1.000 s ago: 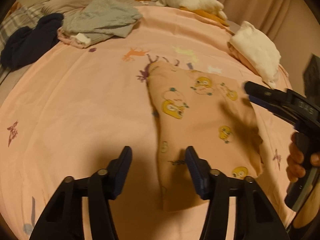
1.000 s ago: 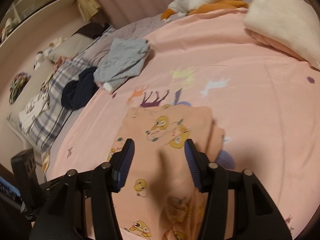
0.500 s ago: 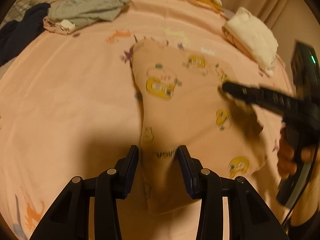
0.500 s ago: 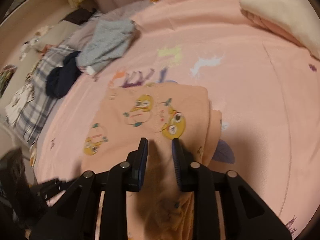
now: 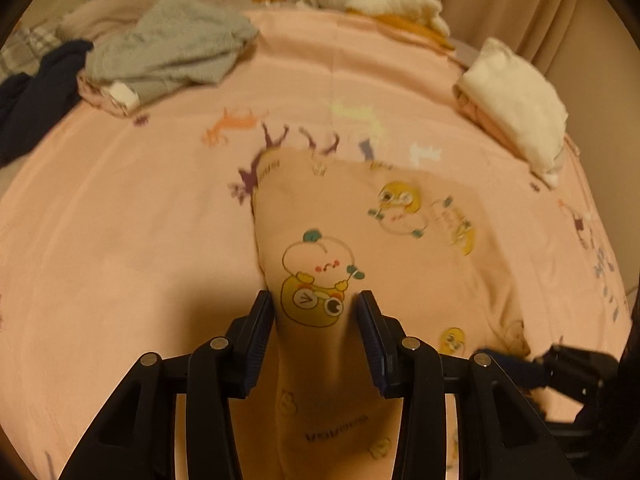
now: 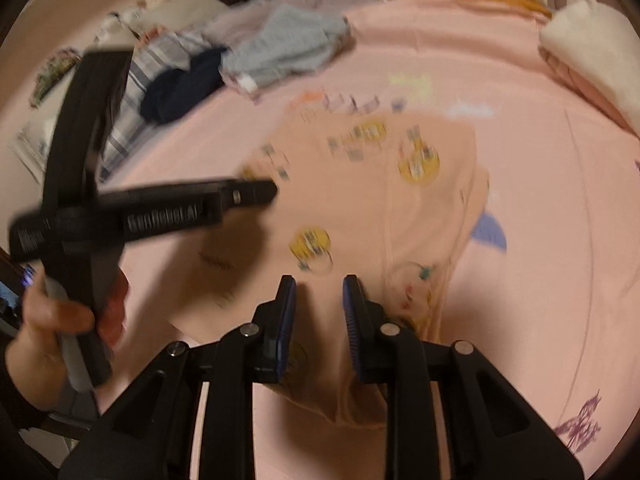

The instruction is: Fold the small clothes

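Garment (image 5: 360,240): peach, cartoon-printed, lying mid-bed on the pink sheet (image 5: 120,220), already doubled into a long panel. Thin and limp by the look of it; likely light, no stiffness, prone to sagging or sliding apart if lifted by one layer only. Best taken at an edge or corner, pinching all layers together.

Far left: dark clothing (image 5: 36,92), then a grey garment (image 5: 168,56), both heaped and unfolded, well apart from the peach piece. Left tongs (image 5: 316,320) next, set narrow with a raised ridge of the near end between the pads; firm clamping not certain, though contact on both sides looks likely. Further right, right tongs (image 6: 319,312), also narrow, fabric rising between the pads; blur hides whether truly gripped. At the far right, a folded cream stack (image 5: 516,100) near the bed edge.

Judged: both near corners being gathered for the next fold away from the holder. Risk: lower layer slipping out, leaving a crooked fold.
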{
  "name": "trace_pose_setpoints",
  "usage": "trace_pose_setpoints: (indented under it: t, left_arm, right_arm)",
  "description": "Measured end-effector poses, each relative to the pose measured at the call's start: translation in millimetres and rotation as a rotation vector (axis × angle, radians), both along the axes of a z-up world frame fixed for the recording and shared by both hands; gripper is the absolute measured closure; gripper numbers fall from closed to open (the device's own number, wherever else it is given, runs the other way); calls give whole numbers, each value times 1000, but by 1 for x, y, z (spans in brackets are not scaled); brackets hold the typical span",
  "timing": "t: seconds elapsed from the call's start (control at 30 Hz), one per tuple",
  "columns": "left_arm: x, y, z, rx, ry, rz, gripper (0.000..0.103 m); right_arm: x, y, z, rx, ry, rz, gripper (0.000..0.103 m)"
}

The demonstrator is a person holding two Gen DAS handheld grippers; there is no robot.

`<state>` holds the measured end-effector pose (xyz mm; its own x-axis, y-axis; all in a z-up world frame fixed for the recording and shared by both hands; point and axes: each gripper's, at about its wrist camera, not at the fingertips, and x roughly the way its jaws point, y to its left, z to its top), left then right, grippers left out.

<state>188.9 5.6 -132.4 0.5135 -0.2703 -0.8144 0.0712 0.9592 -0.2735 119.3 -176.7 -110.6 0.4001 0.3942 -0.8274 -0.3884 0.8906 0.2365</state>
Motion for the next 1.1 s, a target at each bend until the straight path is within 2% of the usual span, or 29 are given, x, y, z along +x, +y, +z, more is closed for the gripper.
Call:
trace_pose_setpoints:
  t: [0.1,0.2,0.3,0.53,0.77,1.1]
  left_arm:
    - [2,2,-10,-17,21,11,62]
    - [-4,1,-5,-12,12,12,62]
    - [-12,1,-2,-11,6,4,62]
    - [-41,4,4,-22,-12,10,62]
    - [-58,-5,-9,3,7,-9,62]
    - [-84,-10,-10,29,20,-9,61]
  right_arm:
    - [-6,0,-7,-16,0,5,80]
    - [-12,2,-7,-33,-5,25,80]
    - [-14,-3,-1,-8,3,23,80]
    - [-19,-8,18,40,-57,-11,72]
    - [-22,-7,-2,-8,-7,-46,74]
    - [-34,-8,3,-35,15,-68,74]
